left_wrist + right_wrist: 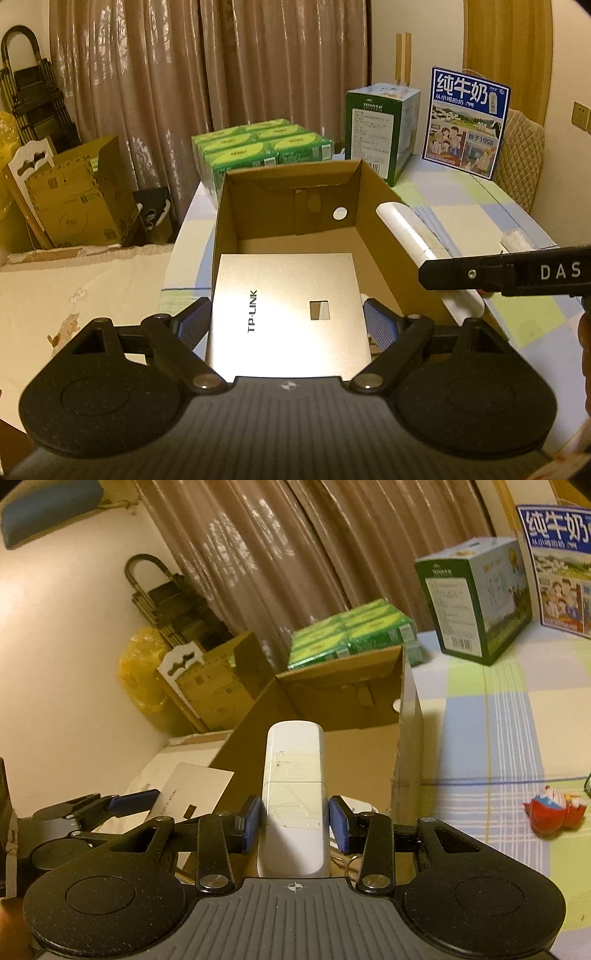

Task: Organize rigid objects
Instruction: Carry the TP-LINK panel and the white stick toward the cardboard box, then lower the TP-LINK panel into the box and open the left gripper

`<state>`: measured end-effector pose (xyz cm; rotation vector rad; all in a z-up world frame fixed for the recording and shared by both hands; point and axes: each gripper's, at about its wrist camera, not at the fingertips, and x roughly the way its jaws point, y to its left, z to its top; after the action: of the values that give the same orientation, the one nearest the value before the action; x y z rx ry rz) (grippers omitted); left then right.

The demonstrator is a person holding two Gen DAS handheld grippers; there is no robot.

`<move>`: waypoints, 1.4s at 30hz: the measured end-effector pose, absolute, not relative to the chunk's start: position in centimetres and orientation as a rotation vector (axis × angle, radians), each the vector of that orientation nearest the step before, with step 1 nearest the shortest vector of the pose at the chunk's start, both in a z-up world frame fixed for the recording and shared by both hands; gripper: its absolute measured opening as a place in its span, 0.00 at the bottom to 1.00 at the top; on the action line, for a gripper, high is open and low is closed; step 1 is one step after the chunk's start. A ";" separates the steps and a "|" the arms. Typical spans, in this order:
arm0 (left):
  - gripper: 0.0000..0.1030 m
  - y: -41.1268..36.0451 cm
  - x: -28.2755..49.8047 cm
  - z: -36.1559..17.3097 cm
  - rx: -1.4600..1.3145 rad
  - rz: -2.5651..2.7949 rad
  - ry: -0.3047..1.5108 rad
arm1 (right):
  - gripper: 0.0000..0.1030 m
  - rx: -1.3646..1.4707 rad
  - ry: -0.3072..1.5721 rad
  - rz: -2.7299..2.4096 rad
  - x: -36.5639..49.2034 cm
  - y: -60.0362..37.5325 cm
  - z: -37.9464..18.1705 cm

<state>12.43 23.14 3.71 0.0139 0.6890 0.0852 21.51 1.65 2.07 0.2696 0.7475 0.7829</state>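
The left gripper (pixel 286 325), jaws spread wide, clamps a flat silver TP-LINK box (pixel 284 314) by its side edges, over the near end of the open brown cardboard carton (pixel 373 206). The right gripper (pixel 294 821), jaws nearly closed, pinches a white oblong plastic device (pixel 295 775) at the carton's right wall.

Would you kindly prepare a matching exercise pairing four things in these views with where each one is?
Things:
1. TP-LINK box
2. white device
3. cardboard box
4. red toy

Places:
A. lying on the checked tablecloth
B. open on the table, in front of the green packs
C. between the left hand-held gripper's pads
D. clamped in the right hand-held gripper

Pairs: 1-C, 2-D, 3-B, 4-A
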 end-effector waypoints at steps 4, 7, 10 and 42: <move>0.83 23.3 13.0 2.8 -0.002 0.070 0.702 | 0.36 0.249 0.758 0.773 21.6 2.3 1.6; 0.83 23.2 13.4 2.2 0.001 0.060 0.715 | 0.36 0.228 0.754 0.771 21.3 2.7 1.4; 0.83 23.1 13.7 1.8 0.005 0.057 0.727 | 0.36 0.215 0.753 0.761 21.2 3.0 1.1; 0.83 22.8 14.1 0.6 0.035 0.064 0.758 | 0.36 0.161 0.783 0.714 20.7 3.2 0.1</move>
<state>14.08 22.82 0.59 0.0346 0.7585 0.0643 20.74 3.16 0.11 0.1609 0.7833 0.7137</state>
